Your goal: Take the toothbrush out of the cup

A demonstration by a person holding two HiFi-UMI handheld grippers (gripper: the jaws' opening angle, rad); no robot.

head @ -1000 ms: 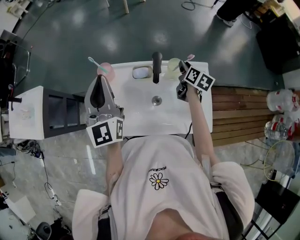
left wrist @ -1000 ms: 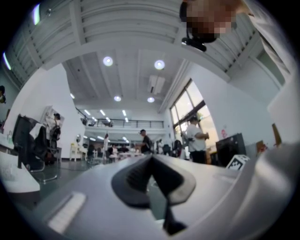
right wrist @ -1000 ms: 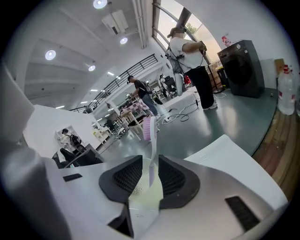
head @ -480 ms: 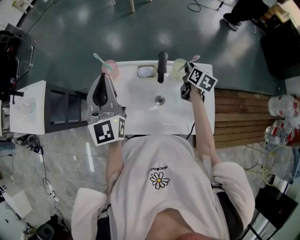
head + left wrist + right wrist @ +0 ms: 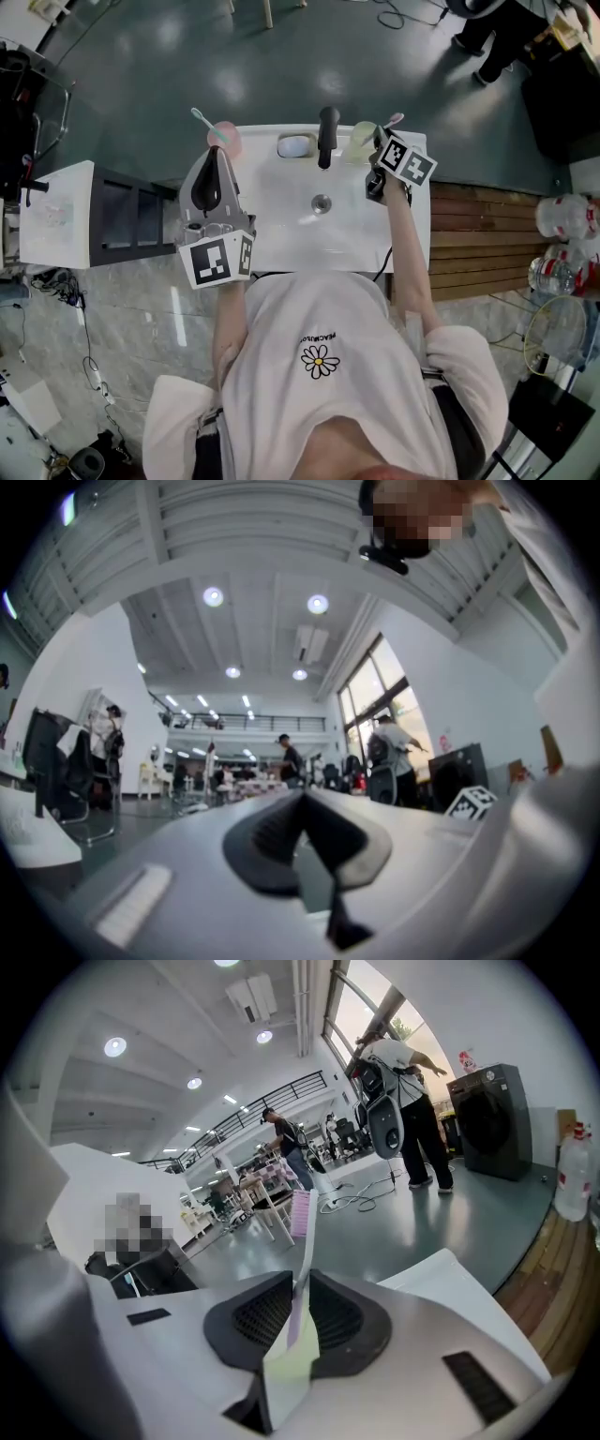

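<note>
**Right jaws on the pink brush, brush not yet out of its cup**

Start at the back left corner of the basin (image 5: 281, 230). A pink cup (image 5: 225, 141) stands there with a blue toothbrush (image 5: 200, 116) leaning out of it, and neither gripper touches them. Your left gripper (image 5: 301, 806) sits just in front of that cup, its jaws fully together with nothing between them.

The faucet (image 5: 327, 136) stands at the middle of the back edge. At the back right corner is the pale green cup (image 5: 360, 141). The pink toothbrush (image 5: 300, 1215) stands in it, bristles up, leaning toward the right edge.

Your right gripper (image 5: 300, 1288) has just been closing its jaws. They pinch the thin handle between them, above the cup's rim and below the bristles.

You can expect the brush to be very light and stiff, so it needs little force. Its handle is narrow, smooth plastic and will probably swivel or slide in a loose pinch. The best hold is on the bare handle, where you have it, not on the soft bristle head.

The cup looks light too, and nothing holds it down. If you draw the brush out along the line of its own handle, it should not catch the rim and tip or drag the cup toward the basin's edge.
</note>
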